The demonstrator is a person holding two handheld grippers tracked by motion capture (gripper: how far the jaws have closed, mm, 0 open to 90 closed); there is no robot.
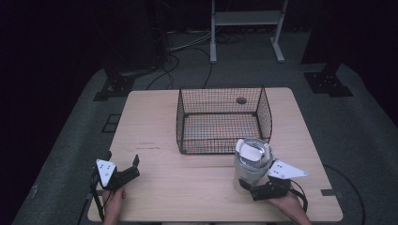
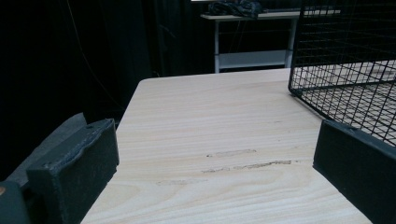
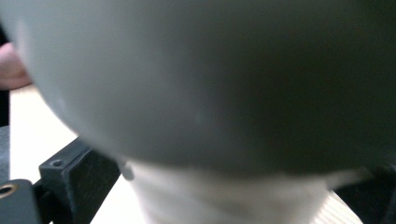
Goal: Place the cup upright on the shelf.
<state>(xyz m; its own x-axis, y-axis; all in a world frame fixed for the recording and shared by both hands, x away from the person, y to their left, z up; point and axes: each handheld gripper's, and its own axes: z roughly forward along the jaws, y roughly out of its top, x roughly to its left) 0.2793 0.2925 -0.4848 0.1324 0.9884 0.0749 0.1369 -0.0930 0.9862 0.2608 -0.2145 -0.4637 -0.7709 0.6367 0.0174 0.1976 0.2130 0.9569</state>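
We see the right gripper (image 1: 253,185) with its jaws closed around the lower body of the grey jug (image 1: 251,164), which stands upright on the table (image 1: 187,187) just in front of the wire basket (image 1: 220,117). Our left gripper (image 1: 129,171) rests spread and empty, the basket beyond its right jaw.

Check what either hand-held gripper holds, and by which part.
The right hand-held gripper grips the grey jug low on its body. The left hand-held gripper is open, holding nothing.
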